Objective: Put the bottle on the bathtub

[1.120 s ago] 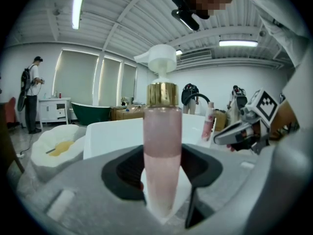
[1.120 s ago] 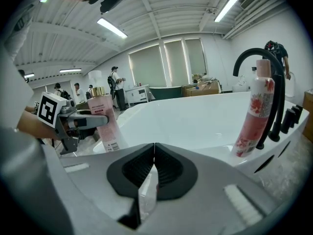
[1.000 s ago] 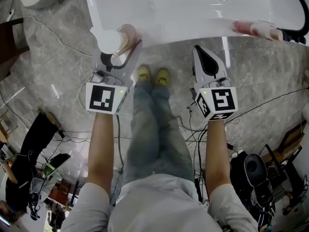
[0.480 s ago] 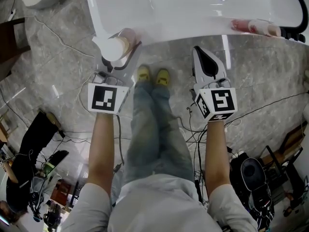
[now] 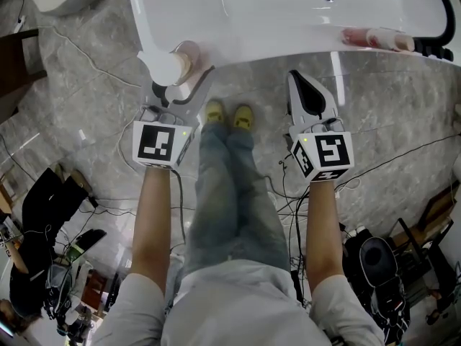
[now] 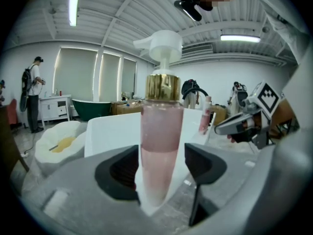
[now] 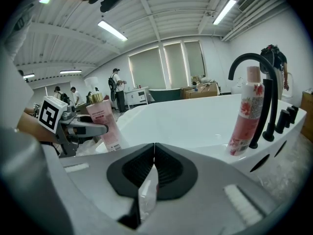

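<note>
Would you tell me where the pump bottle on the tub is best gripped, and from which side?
Grip the bottle across its round body below the gold collar, level from the floor side: it stands upright on the near rim of the tub.

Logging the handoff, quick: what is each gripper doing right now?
Left gripper: open, jaws just opening; the pink clear-plastic pump bottle with gold collar stands between them, not gripped.
Right gripper: shut, holding nothing.

The bathtub [image 5: 274,20] looked white, smooth and shiny. On its rim, the bottle [image 6: 160,141] was clear pink plastic with a shiny gold ring [image 6: 163,85]
</note>
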Demonstrator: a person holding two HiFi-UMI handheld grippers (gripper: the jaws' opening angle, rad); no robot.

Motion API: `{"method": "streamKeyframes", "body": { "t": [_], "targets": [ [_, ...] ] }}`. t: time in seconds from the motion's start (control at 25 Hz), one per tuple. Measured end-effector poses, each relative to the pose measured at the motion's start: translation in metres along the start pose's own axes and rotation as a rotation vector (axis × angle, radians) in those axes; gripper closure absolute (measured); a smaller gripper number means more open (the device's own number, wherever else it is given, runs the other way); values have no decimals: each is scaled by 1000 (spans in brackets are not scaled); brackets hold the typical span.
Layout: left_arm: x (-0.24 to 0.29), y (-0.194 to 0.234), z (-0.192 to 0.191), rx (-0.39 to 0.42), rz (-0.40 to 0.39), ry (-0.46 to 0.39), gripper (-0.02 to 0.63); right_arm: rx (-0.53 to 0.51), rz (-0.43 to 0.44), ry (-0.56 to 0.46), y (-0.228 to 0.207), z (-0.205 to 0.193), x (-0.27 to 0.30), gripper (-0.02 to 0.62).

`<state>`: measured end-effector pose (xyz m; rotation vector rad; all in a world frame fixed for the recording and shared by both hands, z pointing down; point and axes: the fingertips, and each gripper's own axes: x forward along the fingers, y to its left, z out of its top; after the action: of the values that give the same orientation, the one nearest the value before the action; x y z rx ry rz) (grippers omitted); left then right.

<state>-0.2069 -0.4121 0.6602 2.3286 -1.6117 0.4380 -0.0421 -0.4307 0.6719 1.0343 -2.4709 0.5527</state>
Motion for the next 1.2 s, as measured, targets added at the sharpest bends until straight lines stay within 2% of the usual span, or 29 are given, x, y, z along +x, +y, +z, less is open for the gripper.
{"method": "streamKeyframes", "body": {
  "t": [0.16,0.4,0.52,0.76,1.2],
  "targets": [
    [-10,0,-2,-15,13,2,279,-1,0,-10,3,5,-4,592],
    [-40,2,9,-68,64,3,285,12,1,-48,9,34,-16,592],
    [-56,-8,22,-66,78,6,314,9,10,-72,14,54,-34,592],
    [-86,-14,57,-112,144,-31,414,-14,19,-92,21,87,-68,592],
    [-137,-15,129,-116,219,-75,489,-60,28,-170,44,160,-120,592]
  ]
}}
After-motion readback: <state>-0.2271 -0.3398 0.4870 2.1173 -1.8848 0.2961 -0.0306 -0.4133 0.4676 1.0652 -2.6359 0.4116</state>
